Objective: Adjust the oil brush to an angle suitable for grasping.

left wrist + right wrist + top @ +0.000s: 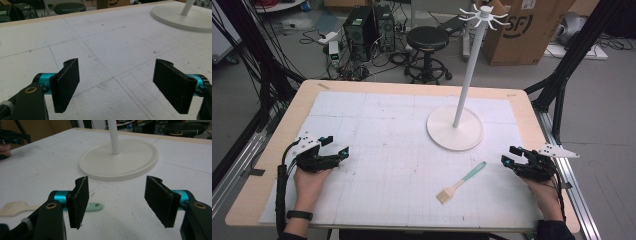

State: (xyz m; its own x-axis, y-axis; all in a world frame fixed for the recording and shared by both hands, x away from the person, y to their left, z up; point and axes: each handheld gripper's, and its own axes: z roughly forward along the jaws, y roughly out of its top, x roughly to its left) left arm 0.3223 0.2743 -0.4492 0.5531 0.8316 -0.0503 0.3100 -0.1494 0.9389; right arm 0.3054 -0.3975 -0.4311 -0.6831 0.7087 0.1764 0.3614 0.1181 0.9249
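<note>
Lying flat just nearside of the round white stand base (pixel 455 128), a mint-handled bristle brush (pixel 460 182) sits between two wide-open, empty grippers: left gripper (pixel 340 146), right gripper (pixel 509 155).

The desk (pixel 272 150) is carrying a gridded mat (pixel 377 145) that is covering most of its top. On the mat, toward the far right, a stand (pixel 455 127) is resting on its round base, its pole rising upright and leaning toward nothing. Nearer the person, in front of that base and slightly to its right, a brush (pixel 460 183) is lying flat on the mat, its handle pointing toward the far right and its bristles toward the near left. The left tool (pixel 339 150) is sitting over the mat's left part, well apart from the brush. The right tool (pixel 511 156) is sitting at the mat's right edge, near the brush's handle end. Behind the desk, on the floor, a stool (pixel 427 40) is standing, with a cardboard box (pixel 524 30) to its right.
</note>
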